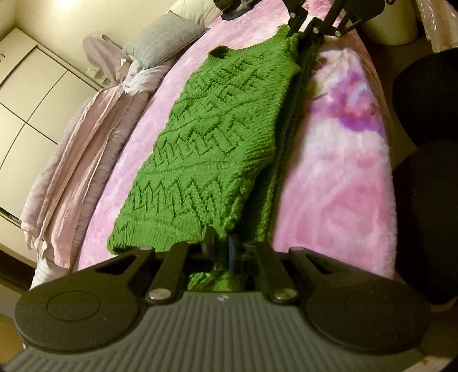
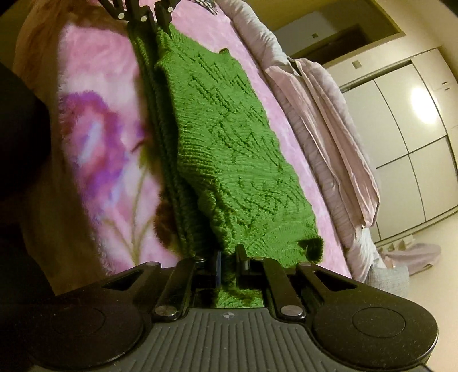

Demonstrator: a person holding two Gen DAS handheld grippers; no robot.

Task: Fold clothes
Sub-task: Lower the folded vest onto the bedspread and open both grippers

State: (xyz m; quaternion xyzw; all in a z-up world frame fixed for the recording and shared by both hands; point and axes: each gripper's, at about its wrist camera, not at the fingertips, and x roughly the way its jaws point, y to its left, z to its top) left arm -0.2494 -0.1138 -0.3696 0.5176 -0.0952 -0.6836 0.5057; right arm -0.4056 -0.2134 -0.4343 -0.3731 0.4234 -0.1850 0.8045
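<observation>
- A bedroom: pale cupboard doors (image 1: 34,94) line the far left of the left wrist view, with a bed in front of them.
- A crumpled lilac sheet (image 1: 74,160) lies along the bed's left side, and a grey pillow (image 1: 163,40) rests near its head.
- A fluffy pink blanket (image 1: 337,183) with a purple flower pattern covers the bed.
- A green knitted sweater (image 1: 211,143) lies stretched lengthwise on the blanket, its right edge lifted into a doubled ridge of several layers.
- The left gripper (image 1: 221,243) sits at the sweater's near end, fingers pressed together with the knit pinched between them; more green fabric bunches behind the fingers.
- At the sweater's far end, the right gripper (image 1: 307,31) grips the same raised edge beside the neck hole (image 1: 219,52).
- In the right wrist view, the right gripper (image 2: 229,254) is likewise clamped on the sweater (image 2: 229,137), with the left gripper (image 2: 148,23) holding the opposite end.
- The sweater runs between the two grippers, its flat part resting on the blanket (image 2: 94,85).
</observation>
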